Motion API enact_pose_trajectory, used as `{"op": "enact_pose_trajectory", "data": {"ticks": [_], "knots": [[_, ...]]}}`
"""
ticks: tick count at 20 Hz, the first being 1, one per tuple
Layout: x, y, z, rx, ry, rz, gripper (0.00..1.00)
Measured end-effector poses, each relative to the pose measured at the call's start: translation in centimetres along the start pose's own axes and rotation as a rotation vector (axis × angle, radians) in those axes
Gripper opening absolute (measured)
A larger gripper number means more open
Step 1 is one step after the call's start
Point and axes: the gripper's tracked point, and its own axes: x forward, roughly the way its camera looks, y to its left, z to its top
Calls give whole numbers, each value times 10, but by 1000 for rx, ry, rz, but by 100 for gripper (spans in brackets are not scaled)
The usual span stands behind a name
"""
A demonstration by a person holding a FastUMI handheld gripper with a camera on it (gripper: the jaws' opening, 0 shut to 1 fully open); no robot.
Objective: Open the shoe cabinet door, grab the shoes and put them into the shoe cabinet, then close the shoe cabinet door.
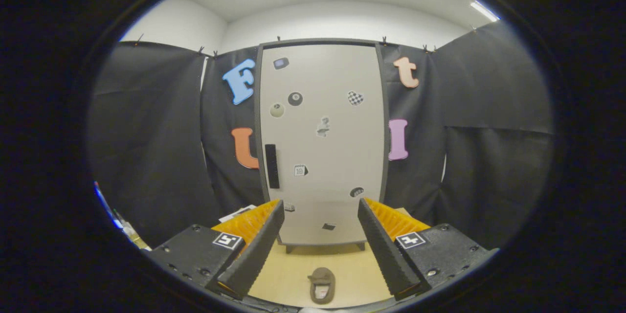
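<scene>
Jaws: wide apart, holding nothing; the gripper (320, 215) hangs above the floor, aimed at the cabinet front.
Fingers: two ridged fingers (254, 249) reach forward, one left, one right, each on a dark block with a small square marker.
Shoe: one small brown shoe (322, 284) lies on the floor, near, between the fingers and below them, well apart from both; its opening faces up, with a pale insole showing.
Floor: light wooden floor (293, 274), bare around the shoe, running from the fingers to the cabinet's foot.
Cabinet: tall pale cabinet (337, 156) stands upright, far, straight ahead beyond the shoe, on short dark feet.
Door: door (342, 83) shut, flush within a dark frame.
Handle: dark upright handle (272, 166) on the door's left side, a little below mid-height.
Stickers: several small stickers (295, 99) scattered over the door, among them a dark round one, a pale round one and a checkered heart; details too small to tell.
Wall: black cloth (489, 156) hangs left, right and behind the cabinet, clipped along its top edge.
Paper: a pale sheet (237, 213) lies just beyond the left finger, partly hidden by it.
</scene>
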Motion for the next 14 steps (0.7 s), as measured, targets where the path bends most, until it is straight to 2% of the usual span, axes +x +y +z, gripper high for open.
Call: {"op": "enact_pose_trajectory", "data": {"ticks": [8,14], "knots": [[152,66,-6,12,40,107,99],[227,96,-13,14,54,131,97]]}}
